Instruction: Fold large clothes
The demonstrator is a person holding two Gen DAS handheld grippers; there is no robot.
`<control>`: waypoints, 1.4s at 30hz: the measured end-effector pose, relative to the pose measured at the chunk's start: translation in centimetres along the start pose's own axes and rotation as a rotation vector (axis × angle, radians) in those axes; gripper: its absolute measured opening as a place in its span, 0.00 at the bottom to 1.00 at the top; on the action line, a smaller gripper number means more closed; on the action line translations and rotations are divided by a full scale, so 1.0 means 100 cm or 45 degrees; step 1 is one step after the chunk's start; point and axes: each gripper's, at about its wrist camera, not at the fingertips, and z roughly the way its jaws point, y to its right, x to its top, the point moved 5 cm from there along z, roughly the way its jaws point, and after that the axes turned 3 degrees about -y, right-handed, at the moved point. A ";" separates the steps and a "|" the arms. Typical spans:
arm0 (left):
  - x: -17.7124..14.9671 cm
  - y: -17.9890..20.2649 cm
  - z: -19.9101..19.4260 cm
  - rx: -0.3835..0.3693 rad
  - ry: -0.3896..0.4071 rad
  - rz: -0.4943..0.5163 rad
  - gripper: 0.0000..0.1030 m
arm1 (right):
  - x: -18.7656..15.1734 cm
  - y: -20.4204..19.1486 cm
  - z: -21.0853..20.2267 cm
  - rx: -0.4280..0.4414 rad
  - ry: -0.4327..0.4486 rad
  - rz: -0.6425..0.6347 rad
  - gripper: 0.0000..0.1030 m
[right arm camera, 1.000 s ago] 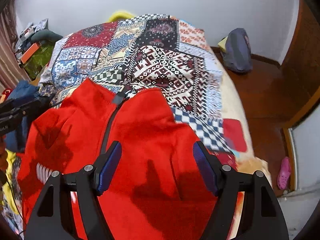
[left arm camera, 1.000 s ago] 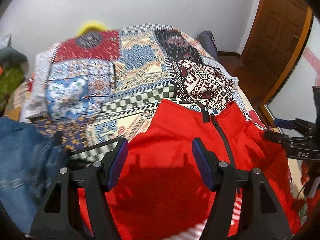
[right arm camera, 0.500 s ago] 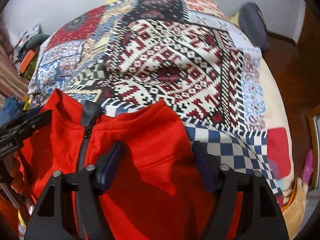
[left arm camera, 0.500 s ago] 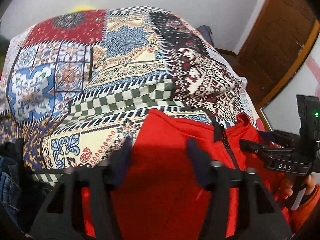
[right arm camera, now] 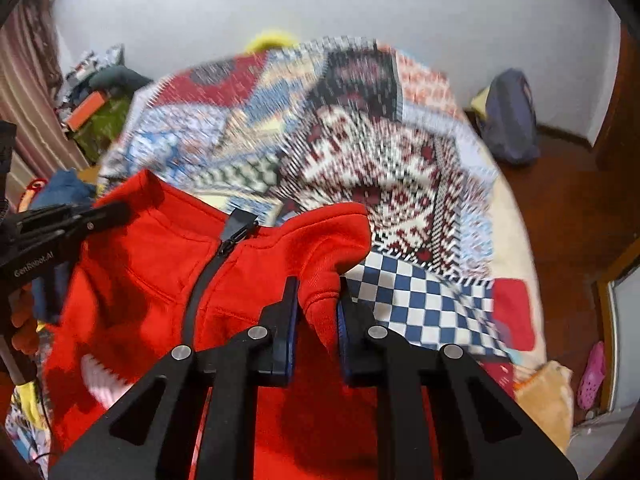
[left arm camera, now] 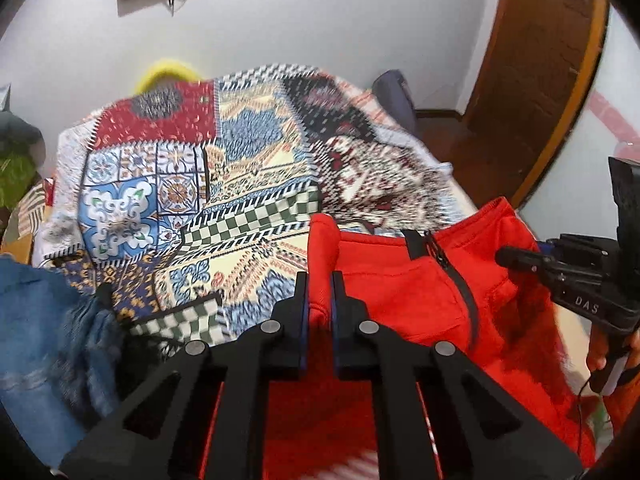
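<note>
A red zip-up jacket (left arm camera: 404, 292) with a black zipper (left arm camera: 460, 288) lies on a bed under a patchwork cover (left arm camera: 224, 184). My left gripper (left arm camera: 319, 280) is shut on the jacket's left shoulder, with a fold of red cloth pinched between the blue pads. In the right wrist view my right gripper (right arm camera: 317, 286) is shut on the right shoulder of the jacket (right arm camera: 168, 280), and the cloth is bunched up between the fingers. Each gripper shows at the edge of the other's view: the right one (left arm camera: 516, 258) and the left one (right arm camera: 108, 214).
Blue jeans (left arm camera: 44, 332) lie at the bed's left edge. A dark backpack (right arm camera: 512, 116) leans on the wall beside a wooden door (left arm camera: 536, 72). Clutter (right arm camera: 96, 108) is piled left of the bed. A pink shoe (right arm camera: 592, 376) lies on the floor at right.
Both grippers have moved up to the jacket's shoulders and closed on the cloth. They were open half a second ago. The collar end is now lifted.
</note>
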 end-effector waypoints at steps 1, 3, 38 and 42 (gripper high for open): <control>-0.004 0.004 -0.014 -0.019 0.008 -0.001 0.07 | -0.003 -0.004 -0.014 0.007 0.017 -0.009 0.14; -0.018 0.013 -0.044 -0.045 0.026 0.005 0.07 | -0.012 -0.014 -0.038 0.014 0.042 -0.032 0.14; -0.220 0.015 -0.159 0.069 -0.021 0.049 0.30 | -0.185 -0.039 -0.132 -0.038 -0.100 0.025 0.24; -0.183 0.012 -0.156 0.057 0.022 0.020 0.31 | -0.160 -0.037 -0.130 -0.017 -0.046 0.076 0.34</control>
